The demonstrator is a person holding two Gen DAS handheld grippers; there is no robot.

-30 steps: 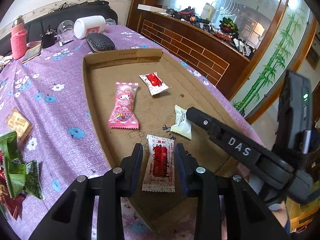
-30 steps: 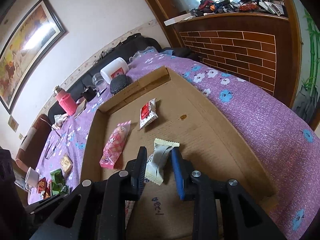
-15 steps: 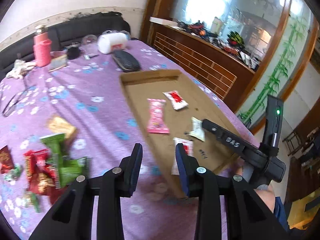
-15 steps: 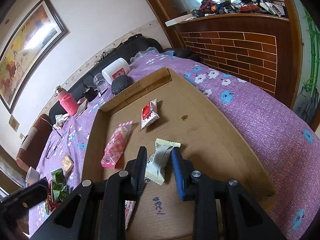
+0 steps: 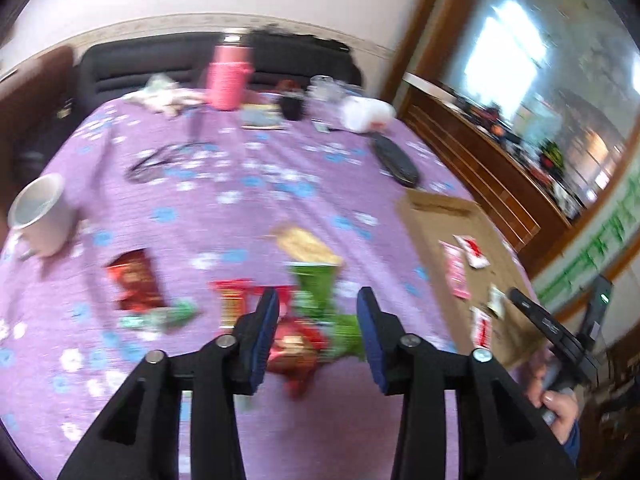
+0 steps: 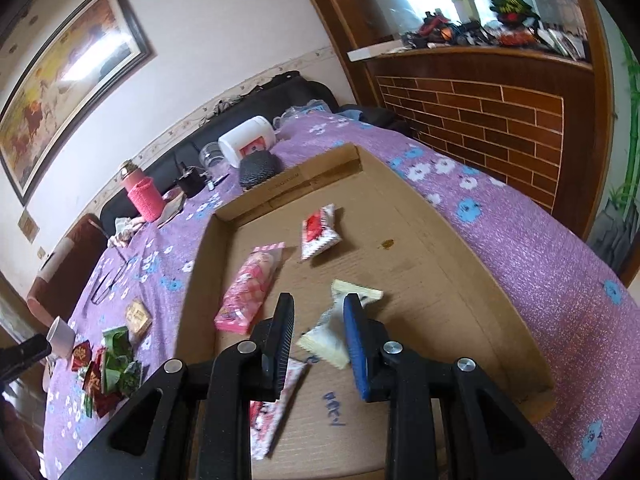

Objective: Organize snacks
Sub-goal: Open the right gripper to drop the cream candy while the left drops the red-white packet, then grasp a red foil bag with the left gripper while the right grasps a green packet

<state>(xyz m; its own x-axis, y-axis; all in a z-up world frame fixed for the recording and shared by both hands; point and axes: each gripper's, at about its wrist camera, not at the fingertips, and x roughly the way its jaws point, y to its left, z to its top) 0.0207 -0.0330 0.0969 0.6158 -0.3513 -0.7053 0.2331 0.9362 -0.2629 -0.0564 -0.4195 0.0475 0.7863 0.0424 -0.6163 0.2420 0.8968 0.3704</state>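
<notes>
Swinging your left tongs (image 5: 316, 332) over the table, jaws just widening and empty, you've got the loose packet pile (image 5: 304, 320) dead ahead at twelve o'clock. They're light, crinkly, slippery; pinch one flat across its middle. Your right tongs (image 6: 318, 332) are narrowly parted around the cream packet (image 6: 340, 320) in the cardboard tray (image 6: 480, 280).

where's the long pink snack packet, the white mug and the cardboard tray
long pink snack packet (image 6: 249, 293), right wrist view, middle of the wrapper
white mug (image 5: 38, 216), left wrist view, outer side wall
shallow cardboard tray (image 6: 480, 280), right wrist view, bare floor near its right wall
</notes>
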